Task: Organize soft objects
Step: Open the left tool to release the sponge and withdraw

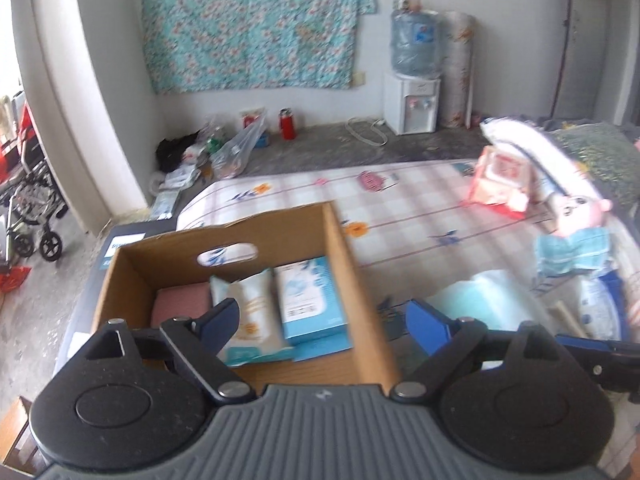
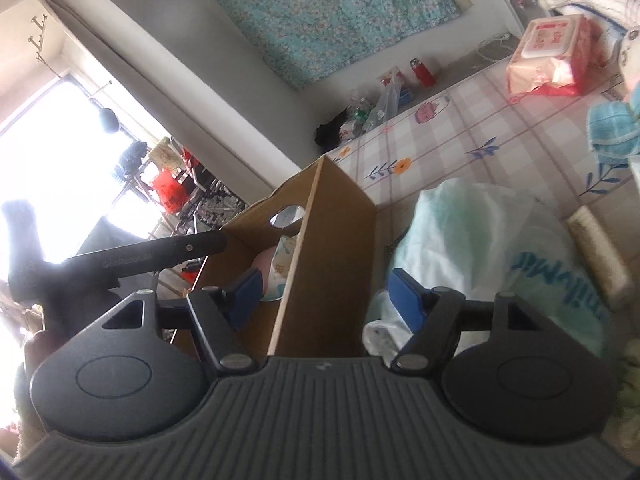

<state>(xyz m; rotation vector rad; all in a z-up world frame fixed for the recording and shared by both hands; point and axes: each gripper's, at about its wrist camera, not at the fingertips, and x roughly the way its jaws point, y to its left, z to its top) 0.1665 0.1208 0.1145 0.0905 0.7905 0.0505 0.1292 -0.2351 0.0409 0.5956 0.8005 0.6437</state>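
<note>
A brown cardboard box (image 1: 352, 280) stands on the bed's checked sheet (image 1: 420, 208). Inside it lie a white wipes pack (image 1: 250, 320), a blue tissue pack (image 1: 308, 304) and a pink item (image 1: 180, 306). My left gripper (image 1: 320, 316) is open and empty over the box's right wall. My right gripper (image 2: 326, 300) is open and empty, its fingers either side of the box's wall (image 2: 328, 264). A pale green plastic pack (image 2: 492, 248) lies right of the box. A pink wipes pack (image 2: 548, 56), a blue cloth (image 2: 612, 128) and a plush toy (image 1: 580, 212) lie further off.
A water dispenser (image 1: 414, 80), a red bottle (image 1: 287, 123) and bags (image 1: 224, 148) stand on the floor by the far wall. A wheelchair (image 1: 28, 208) stands at the left. A tan block (image 2: 600, 256) lies at the right of the bed.
</note>
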